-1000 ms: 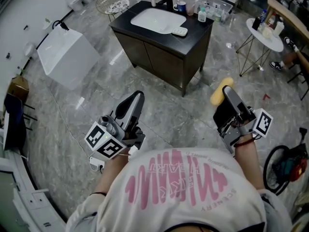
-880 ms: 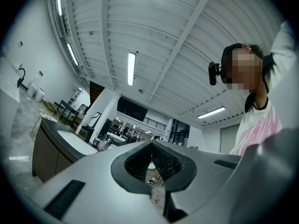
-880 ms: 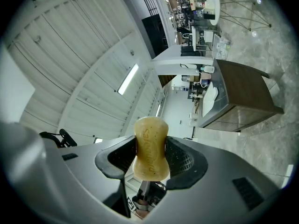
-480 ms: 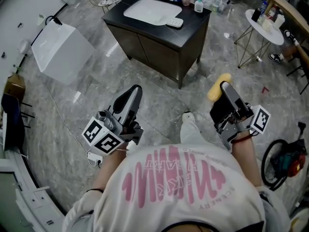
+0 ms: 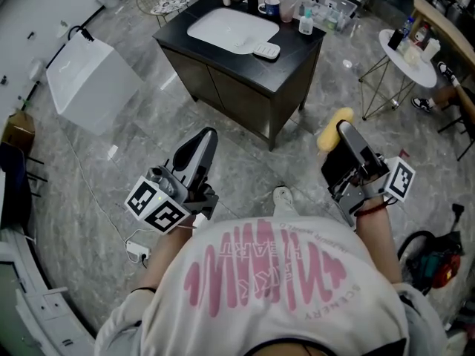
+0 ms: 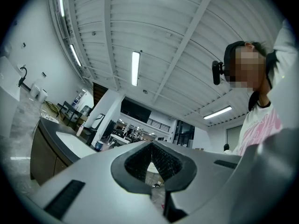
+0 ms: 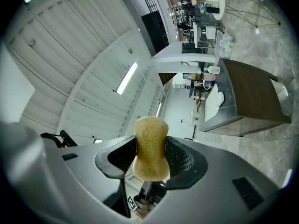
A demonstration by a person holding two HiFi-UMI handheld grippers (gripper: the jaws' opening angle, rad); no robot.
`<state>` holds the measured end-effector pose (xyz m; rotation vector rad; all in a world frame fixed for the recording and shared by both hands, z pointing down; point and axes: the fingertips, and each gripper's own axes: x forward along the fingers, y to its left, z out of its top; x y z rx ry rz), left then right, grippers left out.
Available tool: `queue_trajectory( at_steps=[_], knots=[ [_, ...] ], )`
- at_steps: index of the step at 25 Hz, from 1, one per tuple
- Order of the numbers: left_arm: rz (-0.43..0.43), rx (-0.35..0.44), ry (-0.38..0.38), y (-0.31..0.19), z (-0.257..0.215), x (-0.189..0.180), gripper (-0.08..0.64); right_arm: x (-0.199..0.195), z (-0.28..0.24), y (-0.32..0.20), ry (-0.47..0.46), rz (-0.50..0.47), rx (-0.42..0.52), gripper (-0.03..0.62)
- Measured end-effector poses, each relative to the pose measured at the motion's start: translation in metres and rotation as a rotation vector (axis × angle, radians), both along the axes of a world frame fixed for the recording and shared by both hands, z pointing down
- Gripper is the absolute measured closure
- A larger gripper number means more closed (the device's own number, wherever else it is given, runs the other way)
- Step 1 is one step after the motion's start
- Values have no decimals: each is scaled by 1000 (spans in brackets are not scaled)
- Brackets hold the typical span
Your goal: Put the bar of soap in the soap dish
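A yellow bar of soap [image 5: 333,127] sticks out of my right gripper [image 5: 340,130], which is shut on it well above the floor, at the right of the head view. In the right gripper view the soap [image 7: 150,146] stands upright, pinched at its waist by that gripper [image 7: 150,158]. A white soap dish [image 5: 266,50] lies on the black vanity top [image 5: 291,50], right of the white sink [image 5: 225,30]. My left gripper [image 5: 207,136] is shut and holds nothing; its jaws [image 6: 152,149] meet in the left gripper view.
Bottles and a cup [image 5: 272,8] crowd the back of the vanity top. A white box [image 5: 87,81] stands on the marble floor at left. At right is a round white side table [image 5: 413,53] on wire legs. A cable and plug [image 5: 136,251] lie by my left foot.
The person has stepped toward the vanity; a shoe now shows between the grippers. Both grippers keep their pose, the soap still held in the right one.
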<state>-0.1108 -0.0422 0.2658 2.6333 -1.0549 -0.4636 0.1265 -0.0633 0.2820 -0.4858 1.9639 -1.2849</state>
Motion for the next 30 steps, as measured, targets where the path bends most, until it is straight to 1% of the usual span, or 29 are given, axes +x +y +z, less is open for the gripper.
queue_trajectory(
  at_steps=[2, 7, 12, 17, 25, 30],
  knots=[
    [-5, 1, -12, -15, -3, 4, 551, 2, -2, -18, 8, -2, 0, 399],
    [-34, 14, -21, -19, 1, 8, 552, 7, -2, -30, 1, -31, 17, 399],
    [-63, 6, -7, -49, 2, 10, 551, 9, 0, -72, -6, -65, 13, 399],
    [-112, -4, -25, -81, 6, 8, 551, 4, 6, -114, 2, -108, 2, 399],
    [-166, -34, -2, -120, 17, 7, 551, 0, 18, -168, 1, -167, -27, 399],
    [-194, -37, 8, -144, 20, 7, 551, 0, 23, -195, 6, -192, -38, 399]
  ],
)
